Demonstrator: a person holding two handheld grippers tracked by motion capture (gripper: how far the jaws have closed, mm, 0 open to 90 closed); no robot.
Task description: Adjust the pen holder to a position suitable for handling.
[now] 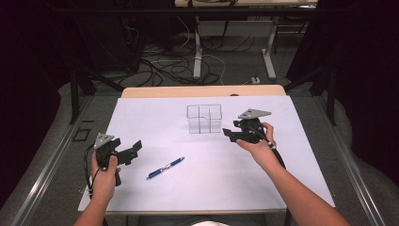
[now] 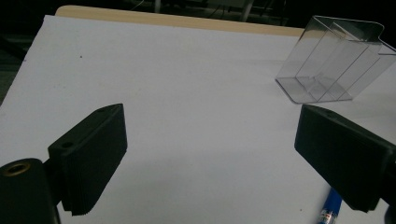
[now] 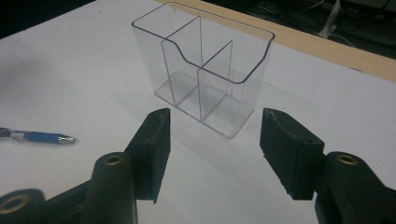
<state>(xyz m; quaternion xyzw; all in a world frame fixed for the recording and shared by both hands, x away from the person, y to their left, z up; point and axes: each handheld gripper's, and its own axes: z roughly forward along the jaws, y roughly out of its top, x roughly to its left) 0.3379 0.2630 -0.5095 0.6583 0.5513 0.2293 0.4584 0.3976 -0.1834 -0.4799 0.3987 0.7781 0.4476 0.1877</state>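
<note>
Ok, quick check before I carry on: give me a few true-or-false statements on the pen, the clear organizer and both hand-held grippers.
1. The blue pen stands inside the clear organizer. False: it lies flat on the white sheet, apart from the organizer.
2. The organizer stands upright and holds nothing. True.
3. The right hand-held gripper is clamped on the organizer. False: its jaws are open, short of it.
4. The left hand-held gripper is open and holds nothing. True.
5. The organizer has inner dividers. True.
</note>
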